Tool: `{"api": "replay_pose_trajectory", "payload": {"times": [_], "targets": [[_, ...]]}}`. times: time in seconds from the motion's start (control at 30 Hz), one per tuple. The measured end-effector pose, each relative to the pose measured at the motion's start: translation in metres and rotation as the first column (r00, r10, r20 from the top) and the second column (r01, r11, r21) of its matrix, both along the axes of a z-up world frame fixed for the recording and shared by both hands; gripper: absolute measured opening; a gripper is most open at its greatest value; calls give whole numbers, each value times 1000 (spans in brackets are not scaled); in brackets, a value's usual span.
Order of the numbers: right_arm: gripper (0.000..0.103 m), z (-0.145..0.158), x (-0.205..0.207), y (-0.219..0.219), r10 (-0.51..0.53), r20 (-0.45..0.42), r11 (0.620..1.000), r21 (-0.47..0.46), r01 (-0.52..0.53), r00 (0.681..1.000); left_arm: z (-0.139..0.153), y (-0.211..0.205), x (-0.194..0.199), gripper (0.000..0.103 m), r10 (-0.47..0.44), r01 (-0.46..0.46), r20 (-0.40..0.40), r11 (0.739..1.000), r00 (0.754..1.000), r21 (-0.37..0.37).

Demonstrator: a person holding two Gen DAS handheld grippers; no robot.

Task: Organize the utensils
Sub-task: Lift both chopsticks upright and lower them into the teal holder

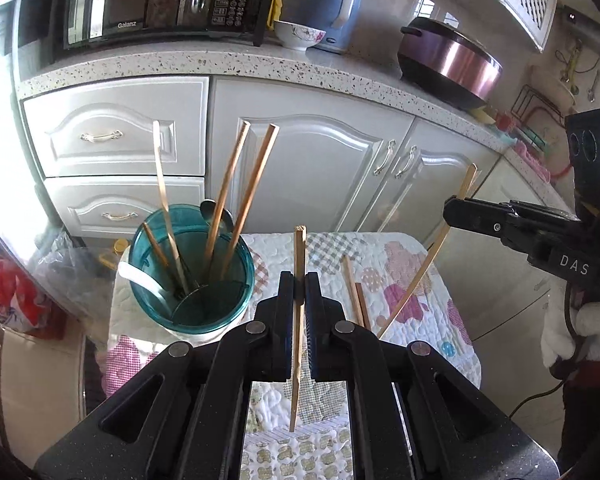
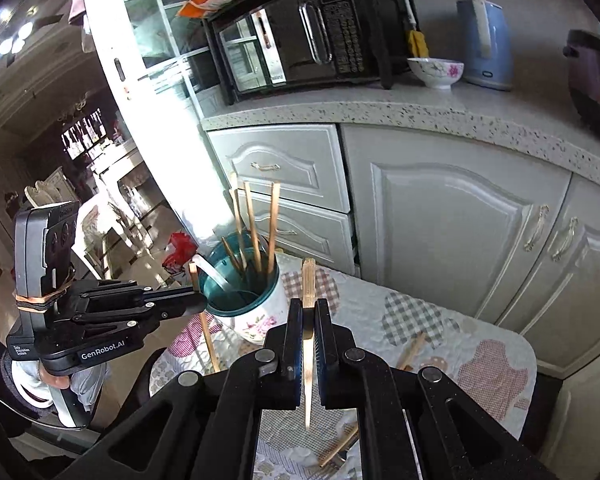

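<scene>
I hold one chopstick (image 1: 299, 280) upright, clamped in my left tool (image 1: 299, 292), and another (image 2: 309, 320) in my right tool (image 2: 309, 320), ready to drop into the cup (image 1: 192, 268) at centre-left on the worktop (image 1: 420, 300).

In the left wrist view, the left tool (image 1: 299, 292) covers the middle of its chopstick (image 1: 299, 252), and the teal holder (image 1: 192, 268) hides the lower ends of the utensils standing in it. The purple cooker (image 2: 596, 76) on the far counter (image 2: 380, 114) is cut by the right edge of the right wrist view. Near that view's bottom, a fork (image 2: 342, 456) is half hidden behind the right tool (image 2: 309, 344).
</scene>
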State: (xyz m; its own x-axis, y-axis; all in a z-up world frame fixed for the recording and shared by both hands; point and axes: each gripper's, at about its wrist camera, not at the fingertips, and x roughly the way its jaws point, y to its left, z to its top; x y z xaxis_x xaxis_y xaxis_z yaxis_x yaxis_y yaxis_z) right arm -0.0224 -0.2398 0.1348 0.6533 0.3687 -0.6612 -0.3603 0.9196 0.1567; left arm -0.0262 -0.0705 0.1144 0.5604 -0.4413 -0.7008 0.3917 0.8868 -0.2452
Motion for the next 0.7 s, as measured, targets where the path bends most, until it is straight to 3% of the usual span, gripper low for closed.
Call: {"api": "replay_pose_trajectory", "payload": {"times": [0.23,0.43,0.7], "targets": [[5,34,3,34,73,66,997,10,-74,995,53,43,0,4,54,-50,86,998,995,-47],[5,62,17,65,122,121,991,37,-127,985,95,70,19,4,130,-121,177,991,976,-57],[5,71,54,97,82,183,996,16,-86,980,101,73,58,4,222,-220,269,975,937,-37]]}}
